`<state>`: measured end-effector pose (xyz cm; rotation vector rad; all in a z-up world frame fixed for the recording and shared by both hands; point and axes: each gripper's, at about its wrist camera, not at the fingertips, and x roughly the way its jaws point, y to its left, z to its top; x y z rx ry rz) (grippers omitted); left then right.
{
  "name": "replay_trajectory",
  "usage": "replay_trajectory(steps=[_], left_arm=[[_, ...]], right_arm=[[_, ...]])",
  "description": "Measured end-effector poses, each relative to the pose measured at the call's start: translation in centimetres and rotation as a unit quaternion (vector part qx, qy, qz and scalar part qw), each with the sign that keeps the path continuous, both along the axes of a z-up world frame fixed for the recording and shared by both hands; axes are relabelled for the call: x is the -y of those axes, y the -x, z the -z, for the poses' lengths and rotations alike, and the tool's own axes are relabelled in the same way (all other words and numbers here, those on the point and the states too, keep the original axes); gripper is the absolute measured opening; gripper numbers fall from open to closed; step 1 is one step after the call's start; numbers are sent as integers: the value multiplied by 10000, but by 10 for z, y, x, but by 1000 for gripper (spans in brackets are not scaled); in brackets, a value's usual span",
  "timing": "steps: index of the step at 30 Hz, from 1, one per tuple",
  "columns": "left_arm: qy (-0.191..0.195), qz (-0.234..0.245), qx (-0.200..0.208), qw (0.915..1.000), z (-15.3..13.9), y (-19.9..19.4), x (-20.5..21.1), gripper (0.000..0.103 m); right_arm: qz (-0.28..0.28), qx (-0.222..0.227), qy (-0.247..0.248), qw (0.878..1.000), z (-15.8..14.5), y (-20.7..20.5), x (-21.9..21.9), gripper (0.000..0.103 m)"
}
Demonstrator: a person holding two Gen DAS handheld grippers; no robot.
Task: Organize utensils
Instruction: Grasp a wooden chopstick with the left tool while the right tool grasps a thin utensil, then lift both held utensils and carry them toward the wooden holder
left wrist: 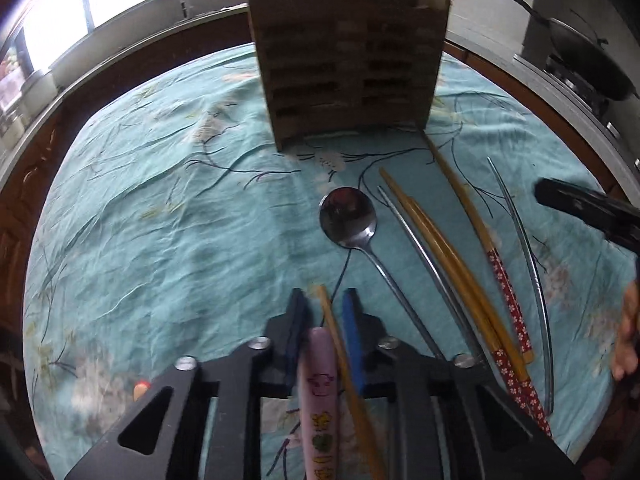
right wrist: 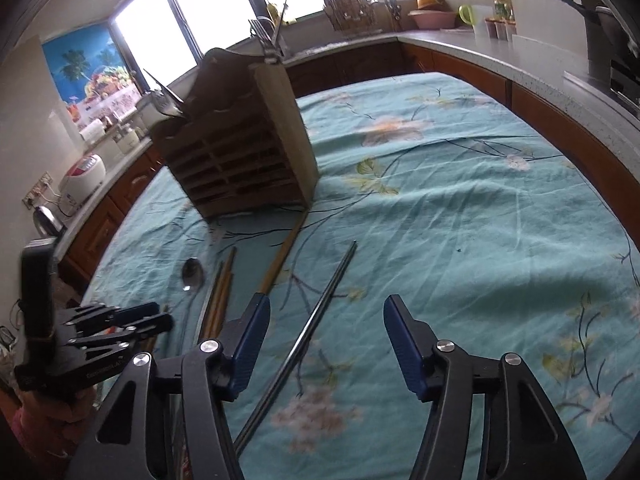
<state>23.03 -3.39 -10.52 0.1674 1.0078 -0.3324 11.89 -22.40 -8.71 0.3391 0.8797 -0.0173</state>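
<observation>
While the left wrist view shows the whole row of utensils in front of the wooden holder (left wrist: 352, 60), only part of that row is seen at the left edge of the right wrist view. A crumpled teal floral cloth (left wrist: 160, 216) covers the table. From left to right, in front of the holder, are laid a lilac patterned handle (left wrist: 320, 392), a bamboo chopstick (left wrist: 340, 356), a round-bowled steel spoon (left wrist: 348, 216), paired bamboo chopsticks (left wrist: 440, 248), red-patterned chopsticks (left wrist: 508, 300) and a thin metal chopstick (left wrist: 532, 264). The left gripper (left wrist: 324, 304) is narrowed around the lilac handle and bamboo chopstick; contact cannot be told. The right gripper (right wrist: 324, 312) is held apart, straddling the metal chopstick without contact.
</observation>
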Motion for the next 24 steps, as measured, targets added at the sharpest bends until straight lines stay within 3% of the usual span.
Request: replay_trajectory(steps=[4, 7, 9, 11, 12, 13, 18, 24], left_arm=[[-40, 111, 41, 9999, 2, -1, 4, 10], [109, 52, 1, 9999, 2, -4, 0, 7], [240, -16, 0, 9997, -1, -4, -4, 0], [371, -56, 8, 9993, -5, -5, -7, 0], [414, -71, 29, 9991, -6, -5, -8, 0], [450, -78, 50, 9989, -8, -5, -9, 0], [632, -154, 228, 9976, -21, 4, -18, 0], [886, -178, 437, 9950, -42, 19, -32, 0]], right_arm=[[43, -255, 145, 9996, 10, -19, 2, 43], [65, -473, 246, 9986, 21, -35, 1, 38], [54, -481, 459, 9978, 22, -43, -4, 37], [-7, -510, 639, 9967, 23, -52, -10, 27], [-38, -523, 814, 9953, 24, -56, -14, 14], [-65, -527, 877, 9947, 25, -57, -16, 10], [-157, -423, 634, 9970, 22, -57, -15, 7], [-180, -27, 281, 9994, -8, -38, -14, 5]])
